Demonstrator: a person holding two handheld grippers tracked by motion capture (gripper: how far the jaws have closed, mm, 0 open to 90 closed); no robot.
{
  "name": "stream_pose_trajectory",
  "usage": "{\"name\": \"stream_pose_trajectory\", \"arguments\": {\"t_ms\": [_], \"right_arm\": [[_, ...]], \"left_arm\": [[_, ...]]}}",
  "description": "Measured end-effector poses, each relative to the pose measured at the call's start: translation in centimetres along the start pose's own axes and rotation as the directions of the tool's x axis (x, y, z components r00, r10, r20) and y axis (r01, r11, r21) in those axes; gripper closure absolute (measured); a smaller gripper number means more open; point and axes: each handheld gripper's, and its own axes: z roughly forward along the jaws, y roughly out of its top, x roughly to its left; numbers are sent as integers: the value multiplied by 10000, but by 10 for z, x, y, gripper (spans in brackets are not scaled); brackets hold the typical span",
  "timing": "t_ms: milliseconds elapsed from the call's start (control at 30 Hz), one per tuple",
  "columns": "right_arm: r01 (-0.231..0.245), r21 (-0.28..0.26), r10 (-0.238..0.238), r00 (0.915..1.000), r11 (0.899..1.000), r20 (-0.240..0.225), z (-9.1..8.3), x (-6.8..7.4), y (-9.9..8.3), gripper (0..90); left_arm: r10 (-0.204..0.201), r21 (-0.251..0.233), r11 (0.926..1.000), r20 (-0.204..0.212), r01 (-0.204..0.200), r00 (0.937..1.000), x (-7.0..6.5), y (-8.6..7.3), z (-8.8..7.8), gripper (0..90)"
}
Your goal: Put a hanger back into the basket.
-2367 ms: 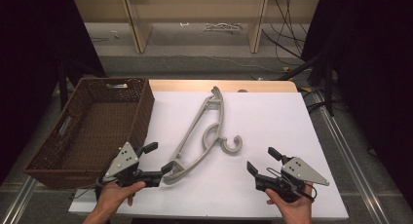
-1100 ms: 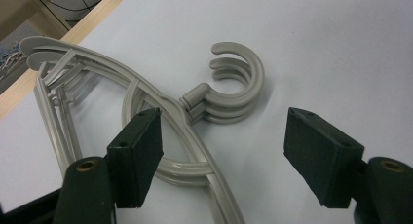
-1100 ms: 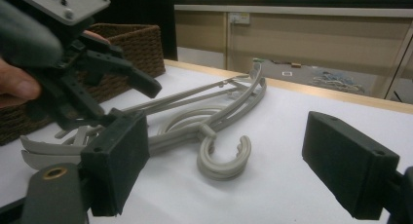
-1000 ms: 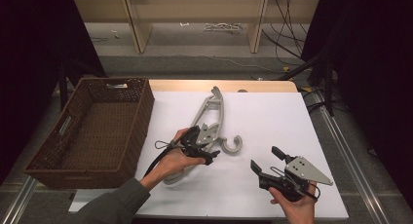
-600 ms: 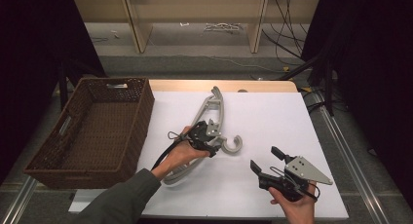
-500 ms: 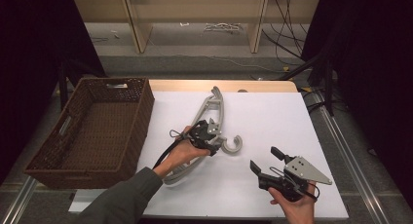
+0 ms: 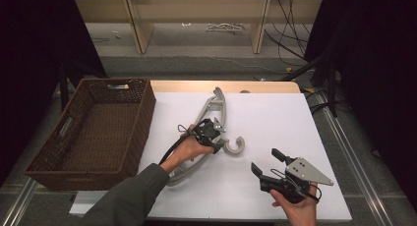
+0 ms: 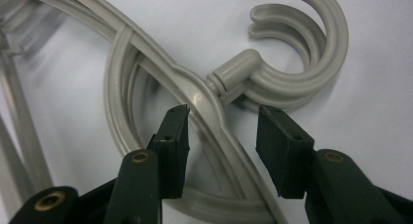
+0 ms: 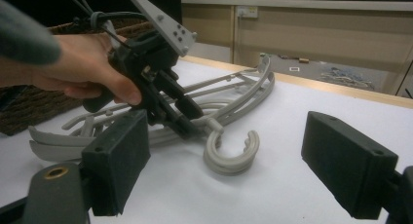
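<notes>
- Since the earlier frames your left gripper (image 7: 212,136) has crossed from the table's near-left edge to the hangers (image 7: 206,119) mid-mat and dropped onto them by the hook; jaws have just been closing, and the top hanger's neck sits between them.
- Hangers: grey plastic, stacked, lying flat on the white mat (image 7: 275,118), just right of the wicker basket (image 7: 98,127), hooks (image 7: 235,146) curling toward you.
- Left gripper view: pads (image 8: 174,136) straddle the neck (image 8: 207,104) right below the hook (image 8: 311,53) w/ gaps both sides, so half-spread, not pinching yet. Reads as grasp step abt to finish; keep closing before any lift.
- That view also shows several hooks nested, i.e. more than one hanger; high view hides the pad gap under your hand.
- Right gripper (image 7: 268,164) sits near-right on the mat, jaws spread wide, holding nothing, well apart from the hangers.
- Right gripper view gives the side angle: left gripper (image 9: 182,114) tilted down onto the stack (image 9: 229,104).
</notes>
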Motion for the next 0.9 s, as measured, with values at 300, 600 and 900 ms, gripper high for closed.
{"name": "stream_pose_trajectory", "arguments": {"t_ms": [300,600,900], "right_arm": [[11,9,-11,10000,10000,23,-1,-1,0,193],[23,-26,-23,10000,10000,-10,0,-1,0,194],[50,-23,-50,10000,10000,60,0,0,0,194]], "left_arm": [[-618,292,9977,459,605,9970,9,-2,5,651],[-2140,-62,9764,1013,2158,9716,19,-4,-3,691],[-2135,-90,9765,940,2152,9724,30,-9,-10,795]]}}
